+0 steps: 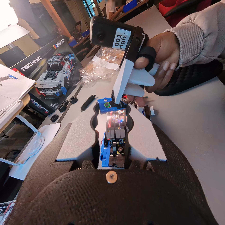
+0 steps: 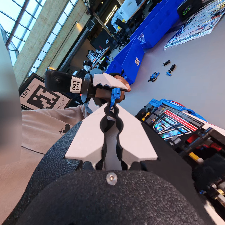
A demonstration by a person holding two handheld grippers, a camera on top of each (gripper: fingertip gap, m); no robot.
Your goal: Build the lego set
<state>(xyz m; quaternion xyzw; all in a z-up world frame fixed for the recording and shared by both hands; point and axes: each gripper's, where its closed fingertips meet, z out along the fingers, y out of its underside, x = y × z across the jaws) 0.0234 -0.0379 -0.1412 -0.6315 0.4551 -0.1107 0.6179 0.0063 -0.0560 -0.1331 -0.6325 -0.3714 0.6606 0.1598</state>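
The lego car (image 1: 115,129), with a black stickered roof and blue sides, lies on the grey table (image 1: 182,133) below my left gripper (image 1: 112,108) and shows through the gap between its fingers. It also shows in the right wrist view (image 2: 176,125). A small blue panel (image 1: 105,105) with a green ring sits across the left gripper's tips, gripped by its width. My right gripper (image 1: 118,102) comes down from above and pinches the panel's far edge. In the right wrist view my right gripper (image 2: 111,105) is shut on the blue panel (image 2: 115,95), with the left gripper (image 2: 113,96) just beyond it.
The set's box (image 1: 48,75), empty plastic bags (image 1: 101,65), several black tyres (image 1: 63,107) and a black curved piece (image 1: 88,102) lie to the left. An open booklet (image 1: 12,85) stands on a holder. Blue bins (image 2: 133,63), small loose parts (image 2: 169,68) and a printed sheet (image 2: 200,28) lie farther off. Less than 4 cm separates the two grippers' tips.
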